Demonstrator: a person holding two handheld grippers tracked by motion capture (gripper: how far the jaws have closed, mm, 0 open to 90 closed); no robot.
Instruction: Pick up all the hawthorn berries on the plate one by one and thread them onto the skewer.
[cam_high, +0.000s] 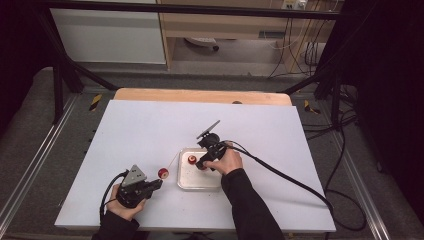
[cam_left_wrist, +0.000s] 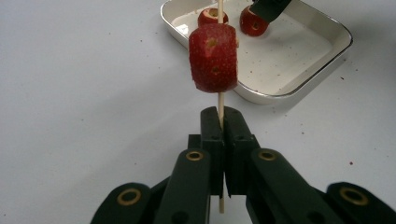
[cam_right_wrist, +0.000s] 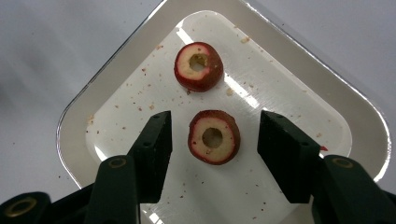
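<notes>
Two cored fruit pieces in tray (cam_right_wrist: 74, 126), right gripper (cam_right_wrist: 215, 140) open astride one (cam_right_wrist: 214, 136), left gripper (cam_left_wrist: 221, 122) clamping skewer (cam_left_wrist: 220, 105).

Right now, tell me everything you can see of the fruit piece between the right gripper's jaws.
The fruit piece is a cored round: dark red skin, pale flesh, a hole through its middle. It lies flat, cut face up, on the white tray, among red crumbs. The right gripper straddles it with a gap on each side, pads not touching. A second cored piece lies just beyond, apart from it.
</notes>
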